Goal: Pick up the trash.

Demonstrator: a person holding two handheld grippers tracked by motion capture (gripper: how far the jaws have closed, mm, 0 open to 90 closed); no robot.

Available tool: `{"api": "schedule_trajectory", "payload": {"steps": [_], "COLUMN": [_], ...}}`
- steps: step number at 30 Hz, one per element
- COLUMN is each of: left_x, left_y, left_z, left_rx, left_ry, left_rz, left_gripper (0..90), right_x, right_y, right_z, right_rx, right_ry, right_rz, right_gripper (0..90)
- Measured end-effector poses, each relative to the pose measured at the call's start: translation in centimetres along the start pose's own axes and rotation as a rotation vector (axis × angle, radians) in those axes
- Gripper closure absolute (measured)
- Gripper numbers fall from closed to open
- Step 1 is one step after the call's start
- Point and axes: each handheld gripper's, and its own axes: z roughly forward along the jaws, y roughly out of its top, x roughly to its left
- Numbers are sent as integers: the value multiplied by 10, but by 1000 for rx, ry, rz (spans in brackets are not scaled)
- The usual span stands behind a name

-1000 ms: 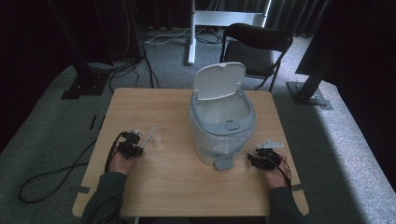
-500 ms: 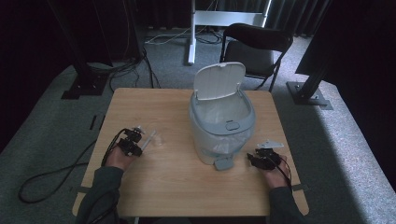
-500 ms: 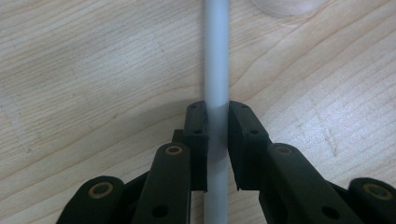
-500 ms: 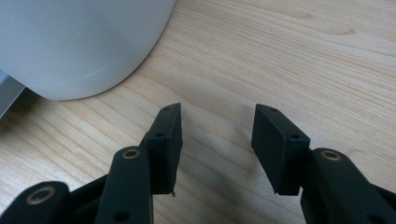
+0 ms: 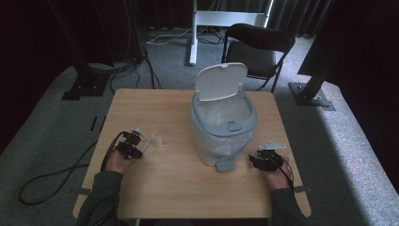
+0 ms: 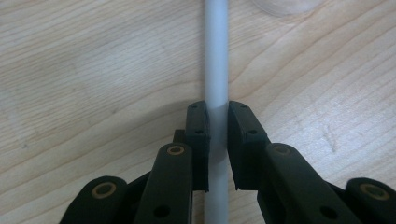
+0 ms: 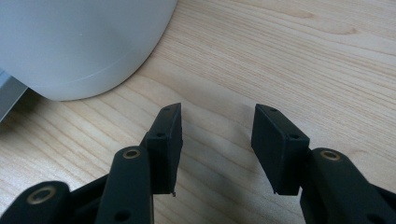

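At the left of the high view, the left hand-held gripper (image 6: 217, 135) had closed on a thin white plastic stick (image 6: 215, 56), perhaps a spoon handle, low over the wooden worktop (image 5: 160, 188). The pale grey lidded bin (image 5: 223, 125) stood open at centre, nothing dropped yet. The right hand-held gripper (image 7: 217, 149) was open, empty.

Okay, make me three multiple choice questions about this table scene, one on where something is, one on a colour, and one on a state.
1. Where is the bin?
A. between the two grippers
B. left table edge
C. on the floor

2. What colour is the rod in the left gripper?
A. red
B. white
C. black

3. How are the right gripper jaws?
A. shut on the rod
B. shut on the bin
C. open, holding nothing

Answers: 1 A, it stands mid-table between them; 2 B, it looks pale white; 3 C, bare wood shows between them.
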Motion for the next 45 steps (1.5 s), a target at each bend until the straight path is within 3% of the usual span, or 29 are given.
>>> {"api": "schedule_trajectory", "payload": {"steps": [9,15,26,30,33,39,45], "left_x": [13,20,18,16,13,5,0], "left_y": [-22,-31,-35,-33,-33,-29,-26], "left_z": [-12,-27,-56,-60,-65,-75,-79], "left_rx": [-192,-304,-498,-524,-572,-611,-639], "left_ry": [-17,-19,-31,-56,-91,-99,-123], "left_rz": [-117,-152,-130,-113,-102,-51,-34], "left_gripper": [793,793,792,792,792,792,792], "right_x": [0,0,-1,-1,-1,-1,-2], "right_y": [0,0,0,0,0,0,-1], "right_z": [0,0,0,0,0,0,0], "right_rx": [0,0,-1,-1,-1,0,-1], "right_ry": [1,1,5,9,9,11,15], "right_rz": [0,1,6,12,13,15,18], "right_gripper": [525,525,525,524,524,524,525]}}
